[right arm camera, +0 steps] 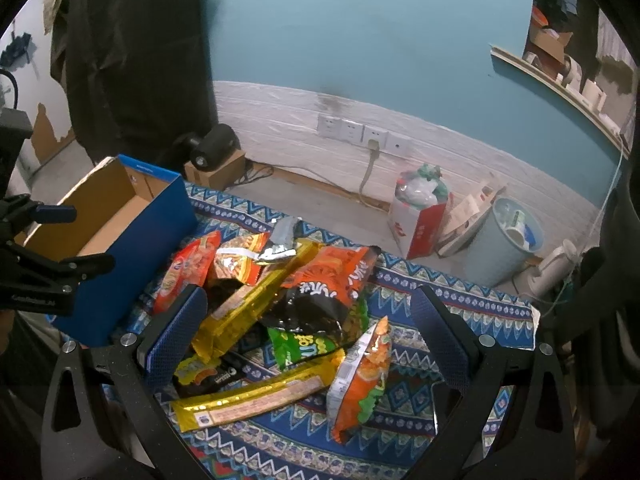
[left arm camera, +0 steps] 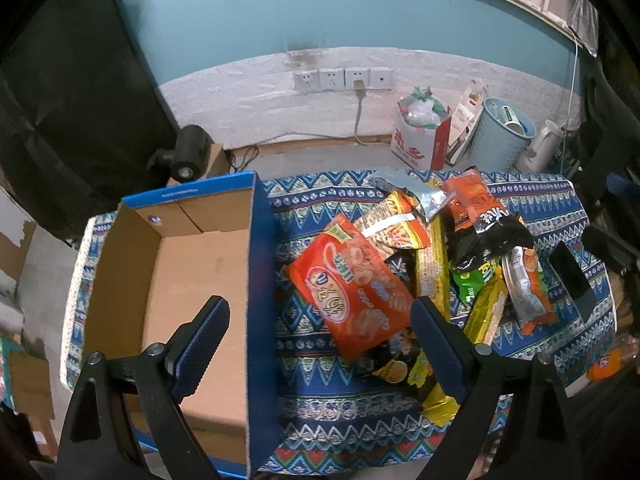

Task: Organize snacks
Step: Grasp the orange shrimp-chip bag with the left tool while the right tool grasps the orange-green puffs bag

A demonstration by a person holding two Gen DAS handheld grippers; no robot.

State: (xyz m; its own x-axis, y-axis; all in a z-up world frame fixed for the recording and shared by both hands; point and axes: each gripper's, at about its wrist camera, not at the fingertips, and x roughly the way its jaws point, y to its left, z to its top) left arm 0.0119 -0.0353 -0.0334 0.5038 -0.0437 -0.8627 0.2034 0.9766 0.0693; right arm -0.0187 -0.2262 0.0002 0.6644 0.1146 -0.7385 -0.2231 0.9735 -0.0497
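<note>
Orange snack packet [left arm camera: 352, 286] between wide-open left tool [left arm camera: 320, 326], long axis slanting; cardboard box [left arm camera: 200, 264] just left; right tool [right arm camera: 310, 336] agape.

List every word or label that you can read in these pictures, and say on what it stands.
None can be read with certainty.
orange packet: blue and white characters, upside down, blurred.
black and orange bag: big white characters, upside down, not legible.
white bag by the wall: red characters, blurred.
gold packet: label print too small.
</note>
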